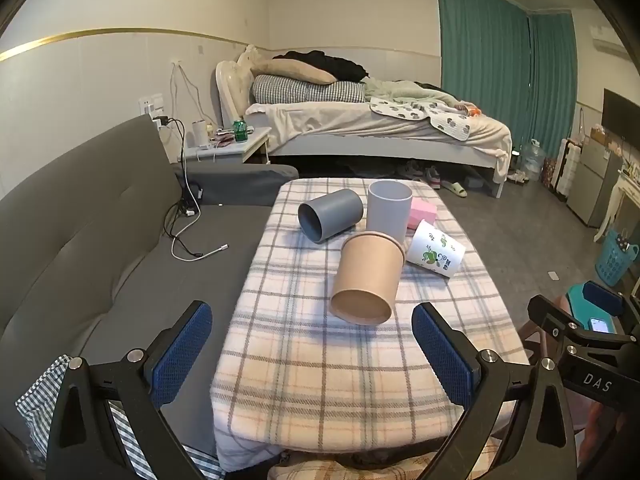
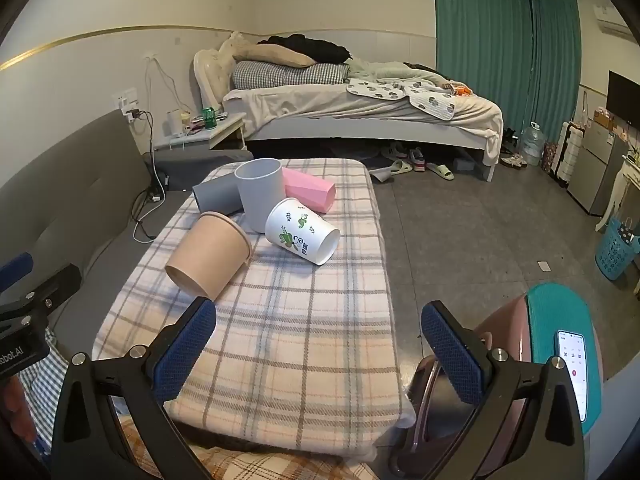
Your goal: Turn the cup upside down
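Note:
Several cups sit on the plaid-covered table (image 1: 320,360) (image 2: 288,344). A light grey cup (image 1: 389,210) (image 2: 258,194) stands upright, mouth up. A brown paper cup (image 1: 366,278) (image 2: 210,254) lies on its side, base toward me. A dark grey cup (image 1: 330,214) (image 2: 214,196), a white printed cup (image 1: 436,254) (image 2: 302,232) and a pink cup (image 1: 422,212) (image 2: 308,190) also lie on their sides. My left gripper (image 1: 312,354) is open and empty, just short of the brown cup. My right gripper (image 2: 318,354) is open and empty over the table's near end.
A grey sofa (image 1: 80,232) runs along the left with cables (image 1: 188,240) on it. A bed (image 1: 360,120) and a nightstand (image 1: 228,148) stand behind. A teal stool with a phone (image 2: 572,356) is at the right. A blue basket (image 2: 616,252) sits on the floor.

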The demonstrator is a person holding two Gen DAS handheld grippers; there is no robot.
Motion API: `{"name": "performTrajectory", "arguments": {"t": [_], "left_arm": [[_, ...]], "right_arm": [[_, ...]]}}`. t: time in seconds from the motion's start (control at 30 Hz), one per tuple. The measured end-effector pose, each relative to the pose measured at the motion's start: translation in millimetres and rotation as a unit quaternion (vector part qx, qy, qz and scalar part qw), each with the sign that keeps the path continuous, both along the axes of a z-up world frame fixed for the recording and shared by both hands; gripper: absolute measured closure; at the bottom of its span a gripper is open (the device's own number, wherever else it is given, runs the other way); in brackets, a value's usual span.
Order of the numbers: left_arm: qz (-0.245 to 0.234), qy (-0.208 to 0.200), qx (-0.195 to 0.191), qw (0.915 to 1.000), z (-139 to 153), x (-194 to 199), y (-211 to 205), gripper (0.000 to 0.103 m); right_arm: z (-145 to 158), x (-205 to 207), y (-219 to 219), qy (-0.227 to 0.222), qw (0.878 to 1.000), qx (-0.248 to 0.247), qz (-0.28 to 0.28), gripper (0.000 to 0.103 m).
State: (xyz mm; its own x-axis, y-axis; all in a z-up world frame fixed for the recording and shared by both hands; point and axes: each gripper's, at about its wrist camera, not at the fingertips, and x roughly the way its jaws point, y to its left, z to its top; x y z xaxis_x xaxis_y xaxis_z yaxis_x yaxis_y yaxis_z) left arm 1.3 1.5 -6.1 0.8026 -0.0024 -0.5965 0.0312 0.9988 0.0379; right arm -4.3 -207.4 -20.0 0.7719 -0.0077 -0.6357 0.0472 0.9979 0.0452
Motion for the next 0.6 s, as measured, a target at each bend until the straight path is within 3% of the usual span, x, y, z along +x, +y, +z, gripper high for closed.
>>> {"name": "performTrajectory", "arguments": {"t": [0.6], "left_arm": [[0.0, 0.002, 0.0, 1.0, -1.9, -1.1, -0.9, 0.0]], "right_arm": [[-0.4, 3.1, 2.2, 0.0, 1.0, 0.0, 0.005, 0.0]]}}
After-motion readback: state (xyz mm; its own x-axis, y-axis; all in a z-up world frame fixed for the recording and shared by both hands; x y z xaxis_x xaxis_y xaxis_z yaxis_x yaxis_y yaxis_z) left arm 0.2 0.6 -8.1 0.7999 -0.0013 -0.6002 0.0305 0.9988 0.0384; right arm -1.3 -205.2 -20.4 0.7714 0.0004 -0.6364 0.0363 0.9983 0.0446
